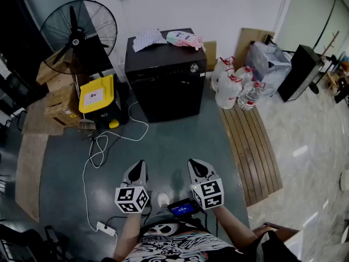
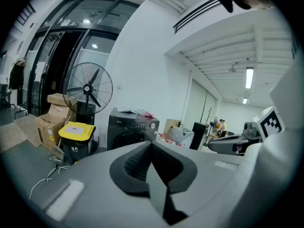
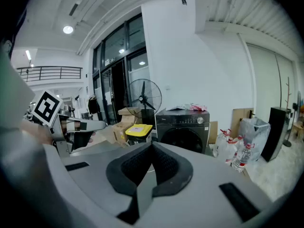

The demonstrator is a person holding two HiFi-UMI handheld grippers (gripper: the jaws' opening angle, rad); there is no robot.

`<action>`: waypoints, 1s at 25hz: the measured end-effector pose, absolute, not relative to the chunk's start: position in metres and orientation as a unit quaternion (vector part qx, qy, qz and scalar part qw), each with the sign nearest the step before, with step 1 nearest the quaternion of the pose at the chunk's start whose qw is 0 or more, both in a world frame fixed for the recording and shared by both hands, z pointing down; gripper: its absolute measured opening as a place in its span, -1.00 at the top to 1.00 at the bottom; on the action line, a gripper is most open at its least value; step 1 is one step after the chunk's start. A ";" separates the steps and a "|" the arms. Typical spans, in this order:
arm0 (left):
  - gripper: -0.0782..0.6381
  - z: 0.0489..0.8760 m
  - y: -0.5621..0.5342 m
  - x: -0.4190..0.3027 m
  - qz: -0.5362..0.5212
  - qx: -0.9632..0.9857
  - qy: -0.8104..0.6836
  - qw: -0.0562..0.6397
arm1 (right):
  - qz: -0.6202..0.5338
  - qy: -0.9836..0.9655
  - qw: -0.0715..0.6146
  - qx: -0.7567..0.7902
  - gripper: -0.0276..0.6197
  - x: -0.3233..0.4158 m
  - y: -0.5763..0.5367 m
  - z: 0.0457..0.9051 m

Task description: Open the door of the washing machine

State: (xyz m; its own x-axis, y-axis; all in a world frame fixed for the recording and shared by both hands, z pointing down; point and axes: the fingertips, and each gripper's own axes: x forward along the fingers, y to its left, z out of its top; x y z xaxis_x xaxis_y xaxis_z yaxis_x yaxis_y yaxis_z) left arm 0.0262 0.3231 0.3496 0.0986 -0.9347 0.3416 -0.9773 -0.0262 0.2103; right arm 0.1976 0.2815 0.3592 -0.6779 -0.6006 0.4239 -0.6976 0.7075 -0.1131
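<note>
The washing machine (image 1: 165, 75) stands upright against the white back wall, its front panel facing the person squarely. Its round door (image 3: 183, 139) is shut, flush in the front. The left gripper (image 1: 139, 164) and right gripper (image 1: 195, 164) are held side by side, well short of the machine, both angled slightly downward toward it. On each, the jaws are pressed fully together with nothing between them. The dark floor (image 1: 174, 141) between the grippers and the machine's front is open. A white cable (image 1: 101, 146) loops across the floor to the left of that path and runs to a power strip (image 1: 105, 228) near the person. Just left of the machine sits a yellow-lidded bin (image 1: 98, 94), with cardboard boxes (image 1: 60, 100) and a standing fan (image 1: 79, 34) beyond it. To the right, a cluster of water bottles (image 1: 232, 83) stands near the machine's corner, at the head of a slatted wooden panel (image 1: 251, 146) lying on the floor. A pink packet (image 1: 184, 38) and a patterned cloth (image 1: 147, 39) rest on the machine's top. Nothing stands directly before the door.
</note>
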 end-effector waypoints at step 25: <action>0.36 0.377 0.188 -0.043 0.040 0.728 -0.660 0.183 | 0.156 -0.909 0.170 0.346 0.35 0.123 0.159 0.377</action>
